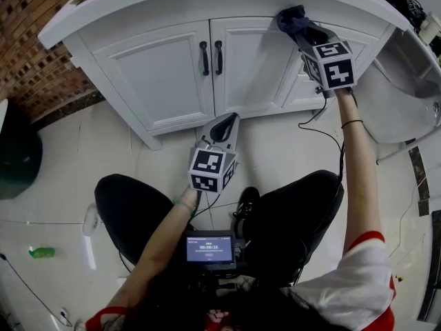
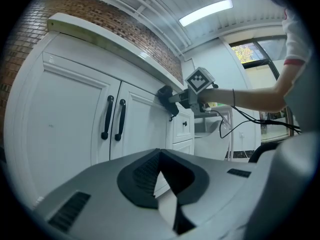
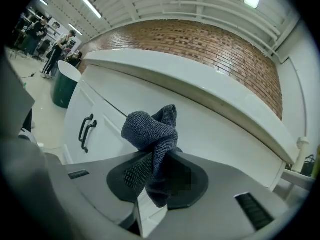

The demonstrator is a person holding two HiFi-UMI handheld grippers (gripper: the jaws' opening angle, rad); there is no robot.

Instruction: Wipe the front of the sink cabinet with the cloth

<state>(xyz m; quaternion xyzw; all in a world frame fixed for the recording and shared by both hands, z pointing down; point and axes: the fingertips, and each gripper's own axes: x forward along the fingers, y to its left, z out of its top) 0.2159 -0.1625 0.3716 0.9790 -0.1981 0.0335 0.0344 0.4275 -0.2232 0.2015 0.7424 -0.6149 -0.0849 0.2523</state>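
Note:
The white sink cabinet (image 1: 172, 81) has two doors with black handles (image 1: 211, 57) under a white countertop. My right gripper (image 1: 298, 30) is shut on a dark blue cloth (image 1: 292, 19) and holds it against the upper right of the cabinet front, just below the counter edge. In the right gripper view the cloth (image 3: 152, 131) bunches up out of the shut right gripper (image 3: 151, 160), close to the white panel (image 3: 210, 129). My left gripper (image 1: 224, 125) hangs lower, in front of the cabinet's base, shut and empty. Its view shows the left gripper (image 2: 159, 157) with jaws together, the handles (image 2: 113, 119) and the cloth (image 2: 164, 93) beyond.
A dark green bin (image 1: 15, 154) stands on the floor at the left and a white basin (image 1: 406, 92) at the right. A brick wall (image 1: 34, 61) runs behind the cabinet. A small screen device (image 1: 210, 248) rests on the person's lap, with cables trailing from the grippers.

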